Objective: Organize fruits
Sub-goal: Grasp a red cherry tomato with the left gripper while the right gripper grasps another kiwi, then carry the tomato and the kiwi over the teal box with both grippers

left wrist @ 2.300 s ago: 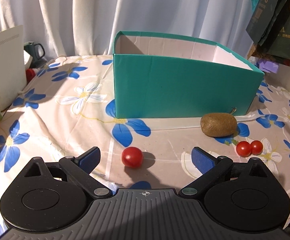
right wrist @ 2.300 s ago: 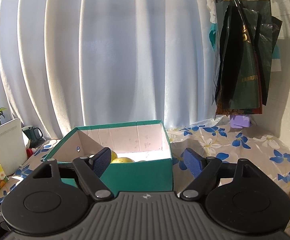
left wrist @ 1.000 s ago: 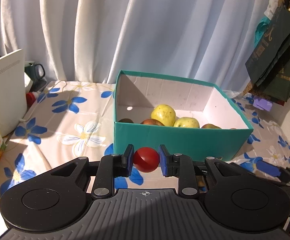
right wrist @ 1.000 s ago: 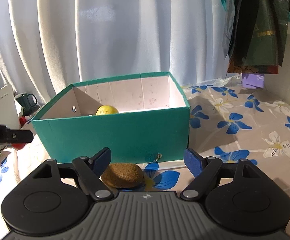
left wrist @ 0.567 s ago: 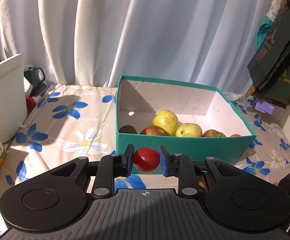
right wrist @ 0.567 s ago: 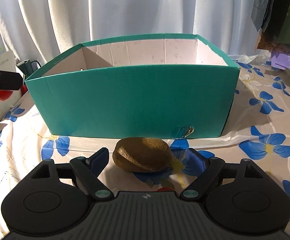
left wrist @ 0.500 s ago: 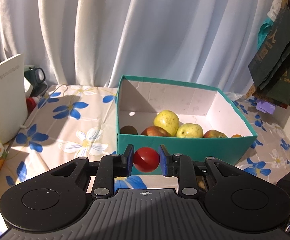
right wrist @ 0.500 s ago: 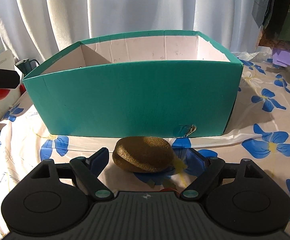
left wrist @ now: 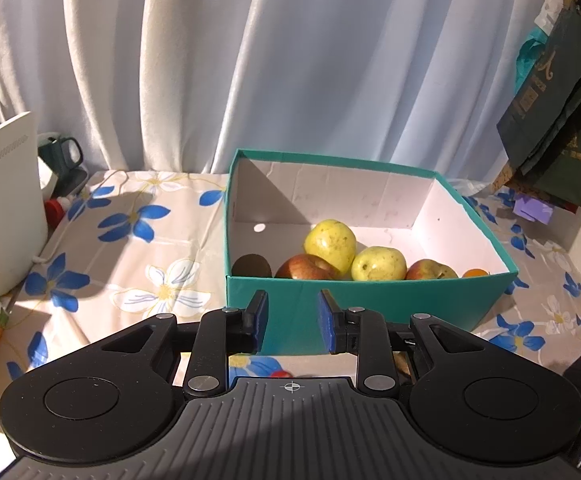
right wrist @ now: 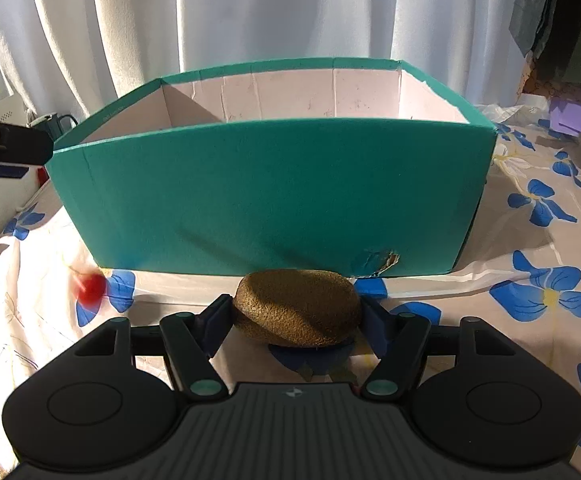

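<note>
One kiwi [right wrist: 296, 312] on the bench [right wrist: 510, 320] before the teal box [right wrist: 270, 188], between the right tool's [right wrist: 296, 326] closing jaws: judged light, fuzzy, soft, best gripped gently mid-body; the left tool [left wrist: 292, 322] is nearly together, empty.

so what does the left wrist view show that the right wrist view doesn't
Only the left wrist view looks into the teal box, showing the apples inside. Only the right wrist view shows the kiwi on the floral tablecloth between the right gripper's closing jaws, and a tear in the box front. Both show the box, tablecloth and white curtain.
</note>
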